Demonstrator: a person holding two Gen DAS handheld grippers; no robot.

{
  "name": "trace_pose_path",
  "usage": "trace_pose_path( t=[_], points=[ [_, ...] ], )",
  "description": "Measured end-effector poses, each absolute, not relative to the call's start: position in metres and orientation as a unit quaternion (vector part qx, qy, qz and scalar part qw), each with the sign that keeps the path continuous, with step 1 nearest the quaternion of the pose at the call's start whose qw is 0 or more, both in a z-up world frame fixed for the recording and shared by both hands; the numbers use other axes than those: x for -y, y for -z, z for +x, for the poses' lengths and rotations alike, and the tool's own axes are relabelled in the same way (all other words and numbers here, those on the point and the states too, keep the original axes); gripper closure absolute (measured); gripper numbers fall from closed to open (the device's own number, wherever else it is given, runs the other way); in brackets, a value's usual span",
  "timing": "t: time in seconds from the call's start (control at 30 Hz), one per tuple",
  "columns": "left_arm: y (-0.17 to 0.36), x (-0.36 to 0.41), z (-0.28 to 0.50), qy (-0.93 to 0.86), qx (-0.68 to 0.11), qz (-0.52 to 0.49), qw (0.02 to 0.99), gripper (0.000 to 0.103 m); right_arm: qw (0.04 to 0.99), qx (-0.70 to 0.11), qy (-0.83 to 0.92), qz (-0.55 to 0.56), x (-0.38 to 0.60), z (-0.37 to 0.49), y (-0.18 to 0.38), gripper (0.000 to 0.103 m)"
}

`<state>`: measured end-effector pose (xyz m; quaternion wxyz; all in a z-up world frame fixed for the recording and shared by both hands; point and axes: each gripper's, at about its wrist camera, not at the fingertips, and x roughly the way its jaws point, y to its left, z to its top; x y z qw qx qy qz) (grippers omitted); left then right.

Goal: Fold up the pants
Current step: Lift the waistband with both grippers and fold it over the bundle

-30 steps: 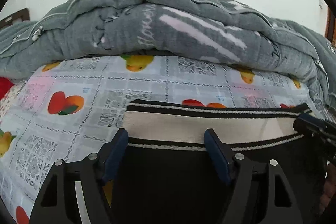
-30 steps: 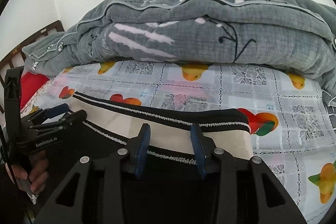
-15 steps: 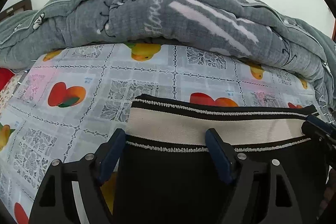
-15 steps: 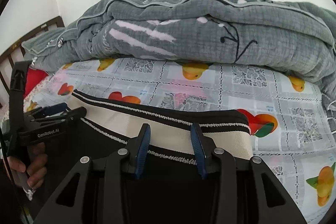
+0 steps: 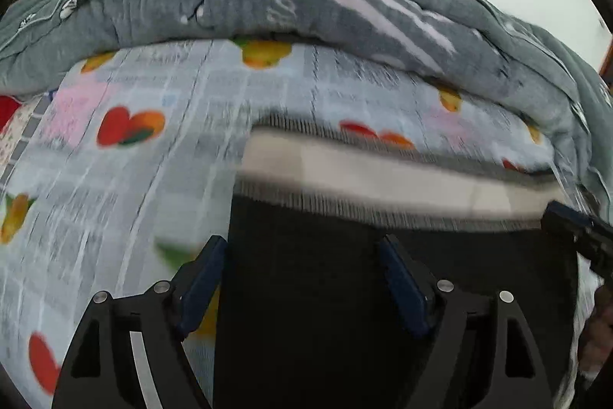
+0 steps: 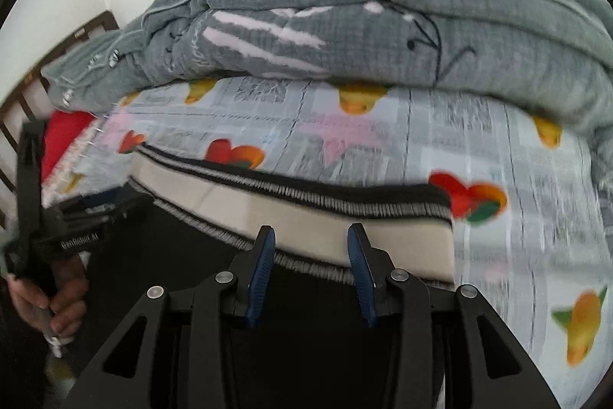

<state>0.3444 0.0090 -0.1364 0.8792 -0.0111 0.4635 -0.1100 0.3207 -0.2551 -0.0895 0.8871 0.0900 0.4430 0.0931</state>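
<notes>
Black pants (image 5: 345, 294) with a cream, black-trimmed waistband (image 5: 383, 175) lie flat on the fruit-print sheet (image 5: 134, 179). My left gripper (image 5: 302, 255) hovers over the black cloth just below the waistband. Its jaws are opening wide and the pads press on nothing; the left finger sits at the pants' left edge. In the right wrist view my right gripper (image 6: 312, 244) stands part open over the waistband's lower edge (image 6: 314, 240). The flat cloth shows in the gap, not pinched. The right gripper's tip (image 5: 574, 229) shows at the waistband's right end.
A bulky grey quilt (image 6: 383, 25) is piled along the far side of the bed, against a white wall. A red cloth (image 6: 65, 137) and a dark wooden bed frame (image 6: 23, 102) are at the left. A hand (image 6: 38, 301) holds the left gripper (image 6: 95, 213).
The left gripper has drawn back from the waistband onto the black cloth and its fingers have spread wider. The right gripper has stayed over the waistband. Both views are now blurred by motion.
</notes>
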Motion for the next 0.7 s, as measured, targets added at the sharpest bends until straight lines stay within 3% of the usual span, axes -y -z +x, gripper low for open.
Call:
trace_pose_path(
  t=[0.3, 0.7],
  points=[
    [0.133, -0.017, 0.201, 0.125, -0.423, 0.036, 0.897, 0.024, 0.901, -0.43, -0.055, 0.016, 0.234, 0.194, 0.094, 0.063],
    [0.141, -0.036, 0.148, 0.088, -0.443, 0.029, 0.892, 0.024, 0.893, -0.442, -0.04, 0.074, 0.243, 0.123, 0.12, 0.063]
  ],
)
